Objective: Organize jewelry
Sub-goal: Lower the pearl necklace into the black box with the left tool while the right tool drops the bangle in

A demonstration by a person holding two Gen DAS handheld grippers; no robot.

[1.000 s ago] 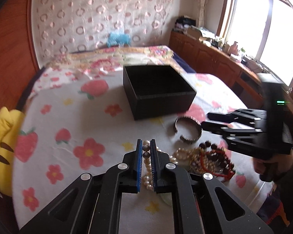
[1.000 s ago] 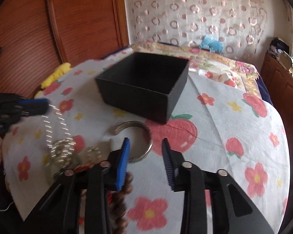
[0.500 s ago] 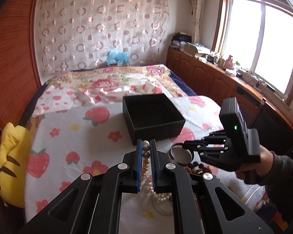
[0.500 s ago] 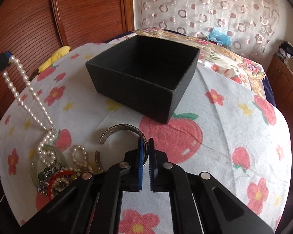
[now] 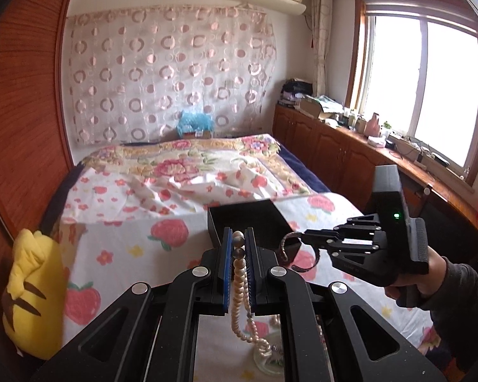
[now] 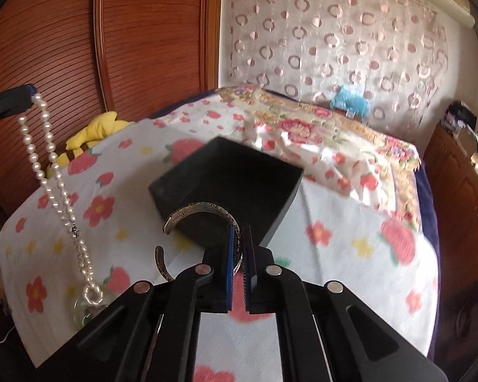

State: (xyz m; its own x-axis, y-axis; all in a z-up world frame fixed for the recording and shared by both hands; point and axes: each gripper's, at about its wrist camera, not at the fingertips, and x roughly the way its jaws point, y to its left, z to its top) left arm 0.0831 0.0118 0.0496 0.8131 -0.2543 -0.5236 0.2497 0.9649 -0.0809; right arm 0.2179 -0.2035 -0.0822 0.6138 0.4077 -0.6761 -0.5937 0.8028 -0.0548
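My left gripper [image 5: 238,241] is shut on a pearl necklace [image 5: 239,289], which hangs down with a round glass pendant [image 5: 267,355] at its end. It also shows in the right wrist view [image 6: 52,172] at the left. My right gripper [image 6: 238,238] is shut on a silver cuff bracelet [image 6: 194,210] and holds it raised in front of the open black box [image 6: 232,178]. In the left wrist view the cuff bracelet [image 5: 290,248] hangs from the right gripper [image 5: 309,238] beside the box [image 5: 248,219].
The box stands on a white cloth with strawberries and flowers [image 6: 350,270] over a bed. A yellow plush toy [image 5: 32,289] lies at the left edge. Wooden cabinets [image 5: 334,149] and a window run along the right.
Both grippers have risen from the cloth. The left one lifted the pearl necklace clear of the jewelry pile. The right one, which shut on the cuff bracelet, lifted it up toward the box.
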